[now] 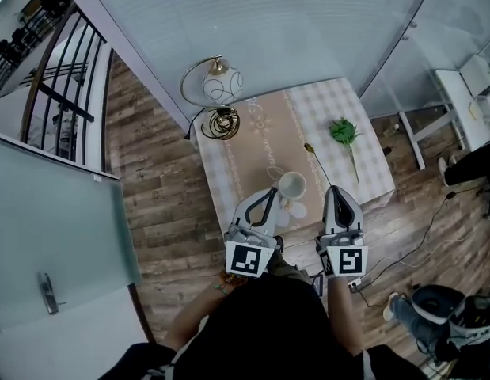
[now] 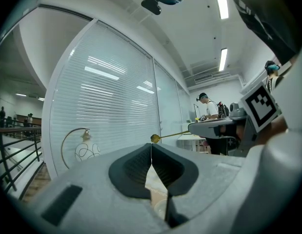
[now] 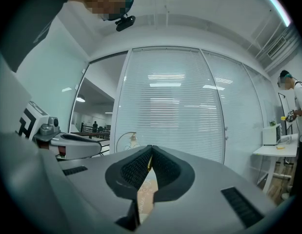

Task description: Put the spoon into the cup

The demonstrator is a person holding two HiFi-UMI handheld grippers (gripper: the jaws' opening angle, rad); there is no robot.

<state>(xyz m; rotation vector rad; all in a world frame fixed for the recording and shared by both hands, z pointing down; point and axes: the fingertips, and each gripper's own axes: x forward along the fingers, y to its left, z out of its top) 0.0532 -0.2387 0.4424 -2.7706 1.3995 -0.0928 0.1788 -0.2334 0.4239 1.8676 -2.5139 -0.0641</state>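
Gold spoon (image 1: pixel 318 165), end seemingly hidden (right jaws)

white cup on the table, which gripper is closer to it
Left. The left gripper sits just beside the round white cup, on its left. The right gripper, shut on the thin gold spoon, is farther off to the cup's right.
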